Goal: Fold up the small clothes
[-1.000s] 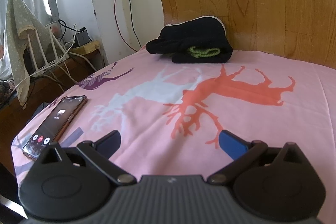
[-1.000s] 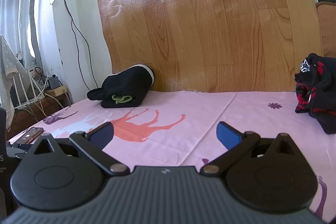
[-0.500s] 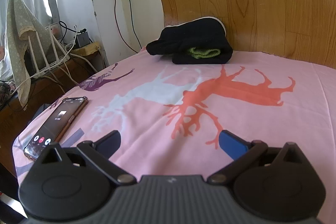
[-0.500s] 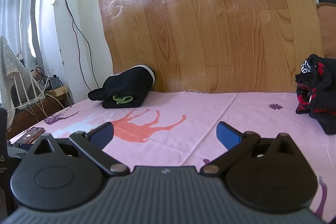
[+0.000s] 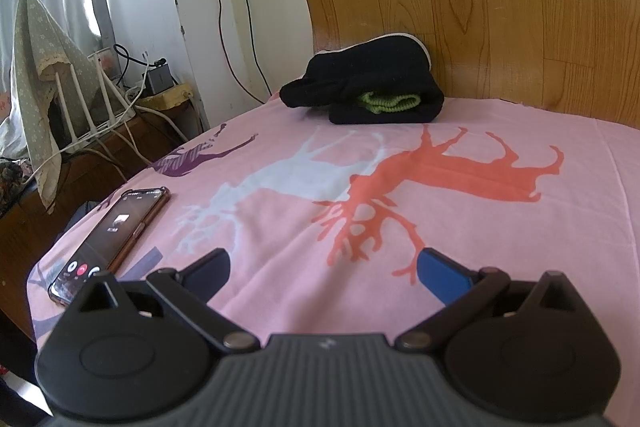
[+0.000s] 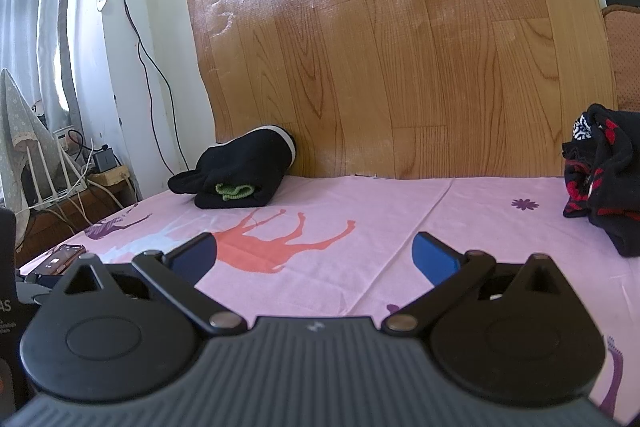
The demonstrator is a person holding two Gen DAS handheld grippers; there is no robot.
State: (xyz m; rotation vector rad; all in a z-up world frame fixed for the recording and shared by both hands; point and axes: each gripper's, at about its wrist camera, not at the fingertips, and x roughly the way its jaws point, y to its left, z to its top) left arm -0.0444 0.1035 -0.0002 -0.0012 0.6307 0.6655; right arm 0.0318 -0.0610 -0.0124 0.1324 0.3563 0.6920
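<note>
Both grippers spread wide, holding nothing. Left gripper [image 5: 322,267] hovers low over pink sheet [image 5: 520,227]; folded black bundle [image 5: 368,95] far ahead by wood panel. Right gripper [image 6: 314,255]: unfolded black-red garment [image 6: 600,179] ahead, off to right. Probably next: right reaches there, pinches edge not bunch, drags to bare sheet. Mind phone [image 5: 108,235] left.

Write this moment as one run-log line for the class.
left gripper: open, empty | right gripper: open, empty | folded black garment: by wood panel | black-and-red garment: unfolded, right edge | phone: on sheet
</note>
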